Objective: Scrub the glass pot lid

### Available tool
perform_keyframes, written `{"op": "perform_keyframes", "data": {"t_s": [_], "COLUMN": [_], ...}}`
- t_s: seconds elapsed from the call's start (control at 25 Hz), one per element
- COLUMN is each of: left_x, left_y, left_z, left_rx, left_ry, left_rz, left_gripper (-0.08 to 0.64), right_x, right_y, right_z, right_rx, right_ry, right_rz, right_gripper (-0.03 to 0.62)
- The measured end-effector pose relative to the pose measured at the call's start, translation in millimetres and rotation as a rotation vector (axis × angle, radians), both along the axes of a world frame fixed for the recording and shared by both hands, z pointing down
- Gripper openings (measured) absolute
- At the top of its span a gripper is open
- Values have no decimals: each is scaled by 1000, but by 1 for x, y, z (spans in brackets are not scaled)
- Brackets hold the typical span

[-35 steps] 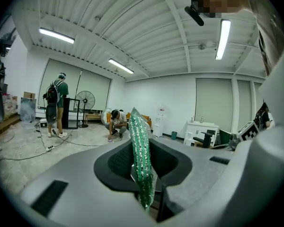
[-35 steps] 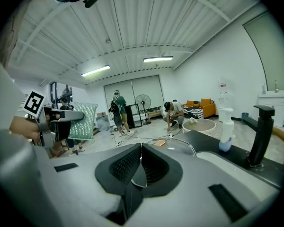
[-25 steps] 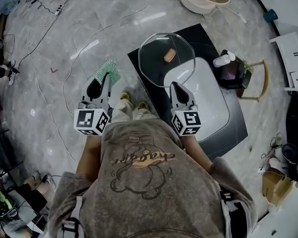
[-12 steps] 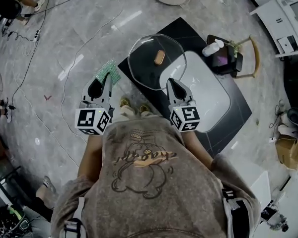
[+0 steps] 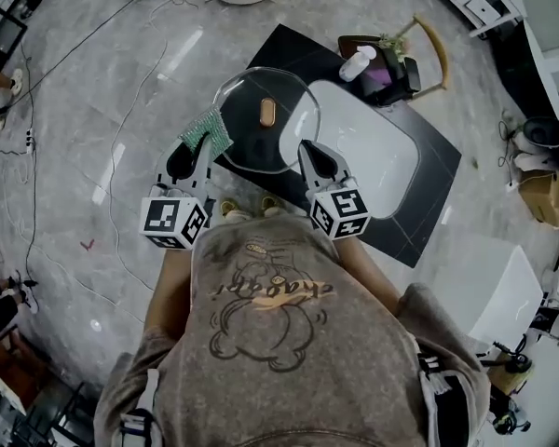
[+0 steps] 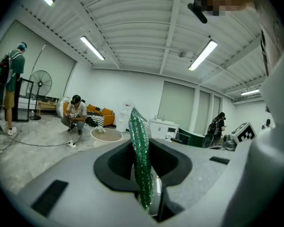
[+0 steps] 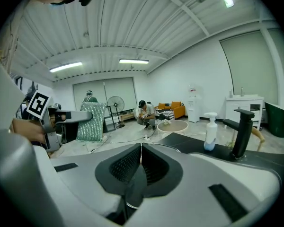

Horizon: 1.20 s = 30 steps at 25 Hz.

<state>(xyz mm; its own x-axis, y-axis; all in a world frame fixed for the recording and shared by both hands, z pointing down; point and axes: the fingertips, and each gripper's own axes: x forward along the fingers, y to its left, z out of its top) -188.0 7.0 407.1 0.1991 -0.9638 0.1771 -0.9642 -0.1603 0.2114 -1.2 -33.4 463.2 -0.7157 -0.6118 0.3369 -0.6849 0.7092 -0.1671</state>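
Lid: round clear glass pot lid point(image 5: 247, 142) with a brown knob point(image 5: 267, 112), held roughly flat above the near left corner of the black countertop point(image 5: 419, 203) and overlapping the left end of the white oval sink point(image 5: 391, 170); its clear rim is faint against the grey floor
Right gripper point(image 5: 306, 149): jaws pressed together on the lid's near right rim; in the right gripper view the glass shows only edge-on, a thin pale line between the pads point(image 7: 128, 162)
Left gripper point(image 5: 197, 149): just left of the lid, jaws pinching a green glittery scrubbing cloth point(image 5: 206, 130) that stands up out of them; its lower end is buried between the pads
Cloth and lid: side by side from the head view; whether they touch cannot be told
Hands: hidden under the marker cubes
Further out: white pump bottle point(image 5: 356, 63) beside a black tap point(image 7: 241, 126) at the sink's far end; the tap is hard to pick out from the head view
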Motion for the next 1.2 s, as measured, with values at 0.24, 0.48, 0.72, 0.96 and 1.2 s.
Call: {"op": "perform_keyframes", "data": {"t_s": [0.24,0.48,0.72,0.96,1.2], "left_x": [3,4,2,-6,-12], "left_y": [-16,-24,-37,-56,-73], "left_z": [5,12,14,15,19], "left_rx": [-18,-31,-37,-35,-48], "left_ry": [15,11,1,-8,-15], "left_rz": [116,165,176,170,161], "left_gripper": [87,87,87,87,87], "right_x": [-4,-7,-18,-33,-58], "right_y": [2,5,-8,-34,-53], "right_z": [2,11,18,30,65], "right_rx": [10,-17,-40,-77,-159], "right_ry": [14,19,1,-8,60], "right_rz": [72,105,79,63,-5], "right_gripper": [29,31,93,294,298]}}
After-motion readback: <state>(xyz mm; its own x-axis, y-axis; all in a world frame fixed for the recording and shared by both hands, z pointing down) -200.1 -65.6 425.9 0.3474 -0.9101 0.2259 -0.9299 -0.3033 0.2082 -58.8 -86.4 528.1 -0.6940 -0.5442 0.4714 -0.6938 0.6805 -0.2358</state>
